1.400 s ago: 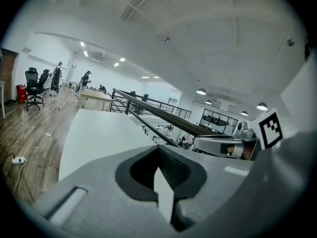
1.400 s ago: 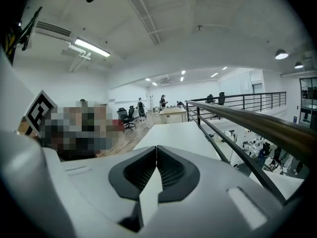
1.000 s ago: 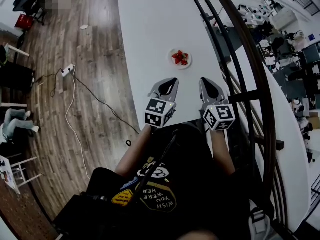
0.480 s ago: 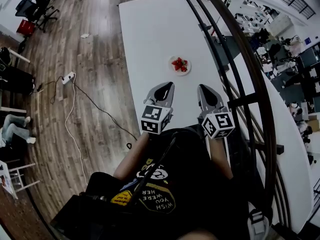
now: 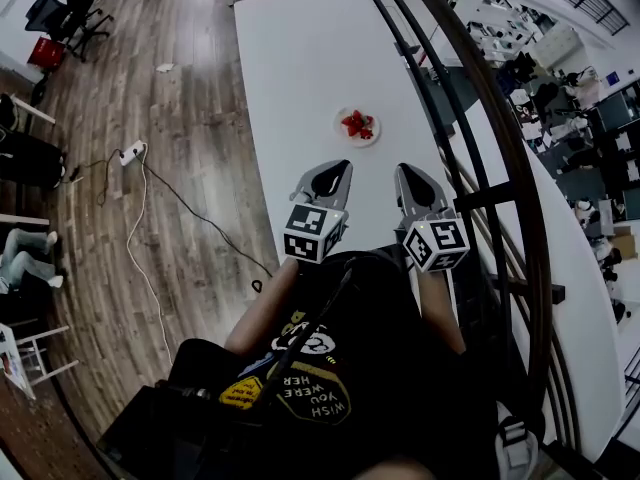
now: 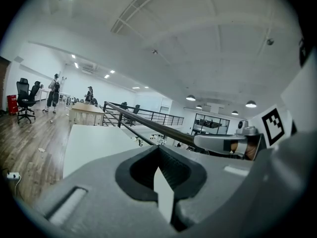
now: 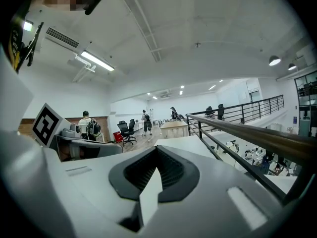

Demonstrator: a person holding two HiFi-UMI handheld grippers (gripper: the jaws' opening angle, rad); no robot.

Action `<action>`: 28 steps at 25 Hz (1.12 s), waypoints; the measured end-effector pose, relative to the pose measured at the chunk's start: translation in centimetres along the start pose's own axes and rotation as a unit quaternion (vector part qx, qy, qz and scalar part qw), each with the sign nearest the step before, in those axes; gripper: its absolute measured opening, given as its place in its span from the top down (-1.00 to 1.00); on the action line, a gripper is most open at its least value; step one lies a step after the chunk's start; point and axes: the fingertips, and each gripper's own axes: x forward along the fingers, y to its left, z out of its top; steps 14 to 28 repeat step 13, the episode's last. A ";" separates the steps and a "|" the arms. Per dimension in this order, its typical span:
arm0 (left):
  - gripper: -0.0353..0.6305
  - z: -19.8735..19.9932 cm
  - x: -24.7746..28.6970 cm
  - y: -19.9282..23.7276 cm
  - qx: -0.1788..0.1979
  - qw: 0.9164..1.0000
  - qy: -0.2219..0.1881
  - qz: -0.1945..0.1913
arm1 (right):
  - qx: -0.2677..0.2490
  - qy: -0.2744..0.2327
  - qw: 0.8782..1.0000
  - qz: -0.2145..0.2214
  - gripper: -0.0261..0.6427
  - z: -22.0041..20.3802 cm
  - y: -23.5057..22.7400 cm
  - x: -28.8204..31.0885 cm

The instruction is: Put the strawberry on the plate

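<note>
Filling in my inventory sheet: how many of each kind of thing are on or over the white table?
plate: 1
strawberry: 1 red cluster on the plate, too small to tell whether it is more than one fruit
grippers: 2, the left gripper and the right gripper
Total: 4

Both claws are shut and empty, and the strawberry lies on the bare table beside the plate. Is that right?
No. The head view shows the strawberry on the plate, not beside it on the table. The rest holds: the left claw and the right claw are both shut and empty.
</note>
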 end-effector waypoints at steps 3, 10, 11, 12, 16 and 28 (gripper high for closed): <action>0.88 -0.2 0.1 -0.1 0.000 1.000 0.002 -0.006 | 0.008 -0.004 1.000 0.000 0.91 0.0 0.1 0.1; 0.88 -0.4 0.4 0.1 -0.004 1.000 0.007 -0.009 | 0.014 0.003 1.000 -0.003 0.91 -0.5 -0.2 0.3; 0.88 -0.4 0.4 0.1 -0.003 1.000 0.007 -0.010 | 0.014 0.003 1.000 -0.002 0.91 -0.6 -0.1 0.4; 0.88 -0.5 0.4 0.1 -0.003 1.000 0.008 -0.011 | 0.013 0.004 1.000 0.000 0.91 -0.6 0.0 0.4; 0.88 -0.5 0.4 0.1 -0.003 1.000 0.008 -0.011 | 0.012 0.004 1.000 0.001 0.91 -0.7 0.0 0.5; 0.88 -0.5 0.4 0.1 -0.003 1.000 0.008 -0.011 | 0.012 0.004 1.000 0.001 0.91 -0.7 0.0 0.5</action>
